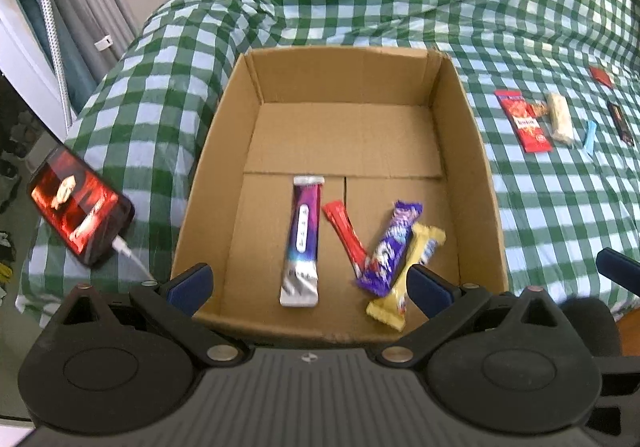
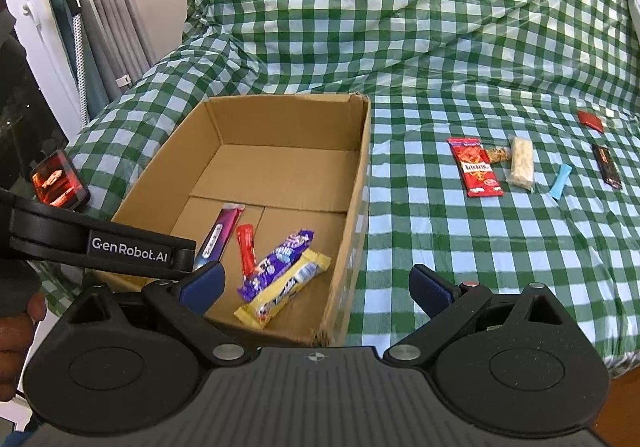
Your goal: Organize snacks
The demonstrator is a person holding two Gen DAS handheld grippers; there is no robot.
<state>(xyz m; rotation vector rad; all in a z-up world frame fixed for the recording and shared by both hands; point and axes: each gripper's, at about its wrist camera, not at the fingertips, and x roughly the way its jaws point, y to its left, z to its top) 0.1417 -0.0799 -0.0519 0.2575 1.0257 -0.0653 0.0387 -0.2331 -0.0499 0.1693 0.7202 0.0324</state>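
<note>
An open cardboard box [image 1: 476,167] [image 2: 356,183] sits on a green checked bedspread. Inside lie a purple-silver bar [image 1: 303,243] [image 2: 221,233], a red stick [image 1: 347,237] [image 2: 247,249], a purple chocolate bar [image 1: 394,247] [image 2: 280,259] and a yellow bar [image 1: 416,267] [image 2: 286,289]. To the right on the cloth lie a red packet [image 1: 524,121] [image 2: 476,167], a pale cereal bar [image 1: 560,119] [image 2: 522,163], a light blue stick [image 1: 589,137] [image 2: 559,181], a dark bar [image 1: 620,123] [image 2: 607,166] and a small red sachet [image 1: 601,76] [image 2: 591,121]. My left gripper [image 1: 310,283] is open and empty over the box's near edge. My right gripper [image 2: 316,283] is open and empty above the box's near right corner.
A lit phone [image 1: 78,207] [image 2: 58,181] with a white cable lies left of the box. Curtains and a rack stand at the far left. The bedspread rises into a rumpled mound behind the box. The left gripper's body [image 2: 100,241] crosses the right wrist view.
</note>
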